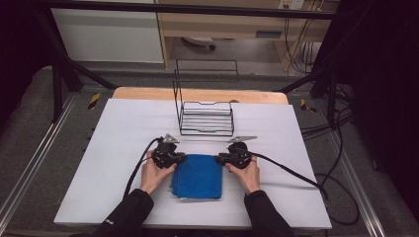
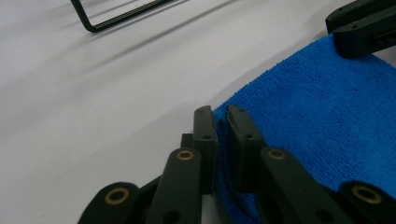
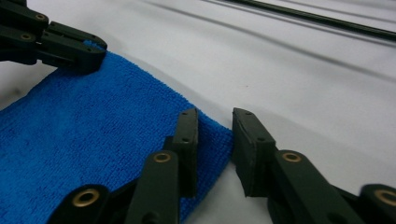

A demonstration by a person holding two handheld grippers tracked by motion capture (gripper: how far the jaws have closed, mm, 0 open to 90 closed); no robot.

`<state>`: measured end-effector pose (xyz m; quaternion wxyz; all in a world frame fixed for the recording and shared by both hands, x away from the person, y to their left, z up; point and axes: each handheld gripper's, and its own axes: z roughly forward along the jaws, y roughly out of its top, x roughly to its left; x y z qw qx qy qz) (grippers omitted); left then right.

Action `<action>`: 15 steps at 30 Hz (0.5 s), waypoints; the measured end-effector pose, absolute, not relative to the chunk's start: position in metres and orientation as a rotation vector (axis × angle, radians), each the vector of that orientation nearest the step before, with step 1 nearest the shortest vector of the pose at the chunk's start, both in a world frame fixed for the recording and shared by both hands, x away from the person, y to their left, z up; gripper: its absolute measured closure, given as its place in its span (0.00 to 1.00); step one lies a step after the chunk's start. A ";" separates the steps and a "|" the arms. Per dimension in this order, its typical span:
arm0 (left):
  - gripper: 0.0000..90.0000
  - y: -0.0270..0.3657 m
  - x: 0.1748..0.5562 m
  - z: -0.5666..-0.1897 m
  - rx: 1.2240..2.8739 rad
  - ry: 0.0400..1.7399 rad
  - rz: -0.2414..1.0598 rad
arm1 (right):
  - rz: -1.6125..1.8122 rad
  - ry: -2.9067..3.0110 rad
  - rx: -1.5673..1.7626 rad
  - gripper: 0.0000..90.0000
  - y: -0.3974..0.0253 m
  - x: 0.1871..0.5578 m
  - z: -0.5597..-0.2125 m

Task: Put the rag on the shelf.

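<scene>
left gripper view, left tool [image 2: 222,116] pinching blue cloth [image 2: 327,121] corner, right tool [image 3: 215,119] part open astride edge

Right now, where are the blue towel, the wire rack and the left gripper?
blue towel [image 1: 198,177]: high view, middle of its folded top face.
wire rack [image 1: 206,123]: high view, wires of its low front section.
left gripper [image 2: 222,122]: left gripper view, between its fingertips, at the towel's corner.

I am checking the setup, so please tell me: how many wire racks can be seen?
2. One black wire rack stands on the white table, beyond the blue cloth. A second wire rack stands on the floor behind the table.
</scene>
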<state>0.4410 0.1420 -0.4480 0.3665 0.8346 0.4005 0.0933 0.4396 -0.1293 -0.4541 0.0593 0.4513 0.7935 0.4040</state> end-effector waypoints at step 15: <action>0.95 0.148 0.441 -0.444 2.074 1.045 0.204 | 1.266 2.410 1.396 0.96 -0.132 0.439 -0.447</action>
